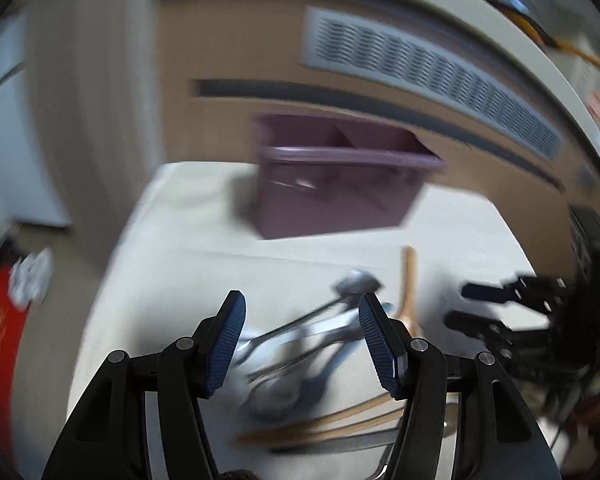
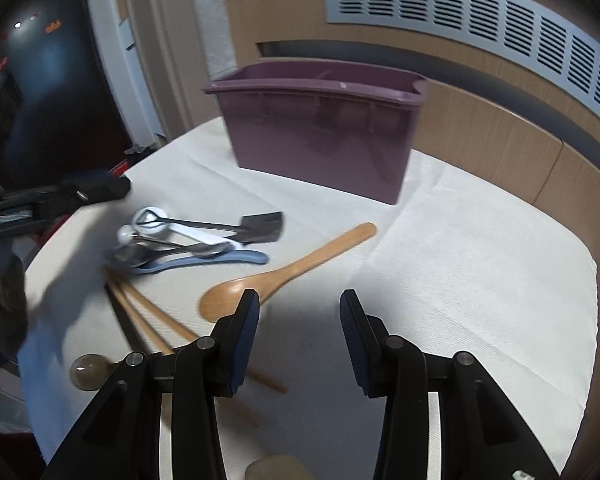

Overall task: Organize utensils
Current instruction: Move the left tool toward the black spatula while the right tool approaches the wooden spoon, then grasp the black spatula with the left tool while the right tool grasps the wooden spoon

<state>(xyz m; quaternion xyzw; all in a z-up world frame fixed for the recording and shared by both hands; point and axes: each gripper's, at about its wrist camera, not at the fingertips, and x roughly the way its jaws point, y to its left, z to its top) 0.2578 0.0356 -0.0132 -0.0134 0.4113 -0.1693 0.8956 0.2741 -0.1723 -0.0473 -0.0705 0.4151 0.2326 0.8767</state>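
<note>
My left gripper (image 1: 302,320) hangs with jaws spread above the tangled metal spoons (image 1: 300,344) before the purple bin (image 2: 320,128); my right gripper (image 2: 299,312), likewise spread and empty, sits beside the wooden spoon (image 2: 284,272); I judge it best to pinch one handle clear of the pile.

We see a white cloth (image 2: 480,264) with a fine woven grain and soft fold creases covering the tabletop. Near its far edge stands a purple plastic bin (image 2: 320,128), smooth with a dull sheen. The long wooden spoon (image 2: 284,276) looks satin-smooth, its bowl catching a little light, and the pale wooden chopsticks (image 2: 148,312) near the left edge look matt. Among the heap, the metal spoons (image 2: 172,250) shine glossy, the blue plastic spoon (image 2: 220,260) is smooth, and the black spatula (image 2: 260,228) looks matt. Our left claw (image 1: 302,340) and right claw (image 2: 299,340) have matt black plastic bodies and blue ribbed pads (image 2: 247,340).
</note>
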